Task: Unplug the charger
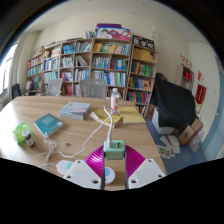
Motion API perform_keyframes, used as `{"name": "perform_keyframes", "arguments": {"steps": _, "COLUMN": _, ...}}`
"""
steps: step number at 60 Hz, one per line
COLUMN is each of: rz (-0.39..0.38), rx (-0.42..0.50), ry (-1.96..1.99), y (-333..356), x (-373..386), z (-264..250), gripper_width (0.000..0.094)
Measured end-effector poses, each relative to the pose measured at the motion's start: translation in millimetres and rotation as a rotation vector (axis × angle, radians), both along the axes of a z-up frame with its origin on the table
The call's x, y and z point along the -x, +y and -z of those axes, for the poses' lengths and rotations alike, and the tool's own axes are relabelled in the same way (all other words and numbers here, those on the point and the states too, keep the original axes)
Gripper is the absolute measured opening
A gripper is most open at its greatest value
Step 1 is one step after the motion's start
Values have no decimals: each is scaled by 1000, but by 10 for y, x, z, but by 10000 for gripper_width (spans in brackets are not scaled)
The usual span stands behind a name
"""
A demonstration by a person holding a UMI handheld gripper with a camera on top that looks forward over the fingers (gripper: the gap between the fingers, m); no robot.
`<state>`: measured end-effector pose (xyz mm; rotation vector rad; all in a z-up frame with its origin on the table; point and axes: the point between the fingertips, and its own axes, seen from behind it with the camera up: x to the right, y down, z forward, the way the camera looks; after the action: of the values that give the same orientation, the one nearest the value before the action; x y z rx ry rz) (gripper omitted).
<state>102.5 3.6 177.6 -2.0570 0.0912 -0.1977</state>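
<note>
A small pale-green charger cube [114,151] sits between my gripper's [114,154] two fingers. Both magenta pads [97,160] touch its sides, so the gripper is shut on it. A white plug [113,140] enters the cube's far face. Its white cable [82,134] runs away to the left over the wooden table [90,128]. A small white-and-blue piece [108,175] shows just below the cube, between the fingers.
On the table are a stack of books [75,110], a teal book [48,124], a green object [22,133], a pink-and-white bottle [115,100] and a yellow pad [131,117]. Bookshelves [95,65] line the back wall. A dark chair [172,105] stands at the right.
</note>
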Motion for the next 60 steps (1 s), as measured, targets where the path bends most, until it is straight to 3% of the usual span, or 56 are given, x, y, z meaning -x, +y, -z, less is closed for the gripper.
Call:
{"name": "perform_keyframes", "arguments": {"steps": 12, "rz": 96, "rx": 359, "ry": 42, "y": -738, "x": -771, "z": 1208, "gripper_width": 262}}
{"name": "perform_keyframes", "arguments": {"steps": 27, "rz": 49, "rx": 511, "ry": 67, "y": -657, "x": -856, "z": 1730, "gripper_width": 299}}
{"name": "perform_keyframes", "arguments": {"steps": 38, "rz": 34, "rx": 541, "ry": 50, "y": -479, "x": -883, "z": 1829, "gripper_width": 380}}
{"name": "perform_keyframes", "arguments": {"steps": 43, "rz": 43, "rx": 505, "ry": 78, "y": -407, "x": -846, "z": 1772, "gripper_width": 622}}
{"name": "perform_keyframes", "arguments": {"steps": 46, "rz": 45, "rx": 471, "ry": 101, "y": -376, "x": -813, "z": 1660, "gripper_width": 853}}
{"name": "perform_keyframes", "arguments": {"steps": 60, "rz": 83, "rx": 347, "ry": 136, "y": -649, "x": -694, "z": 1024, "gripper_width": 846}}
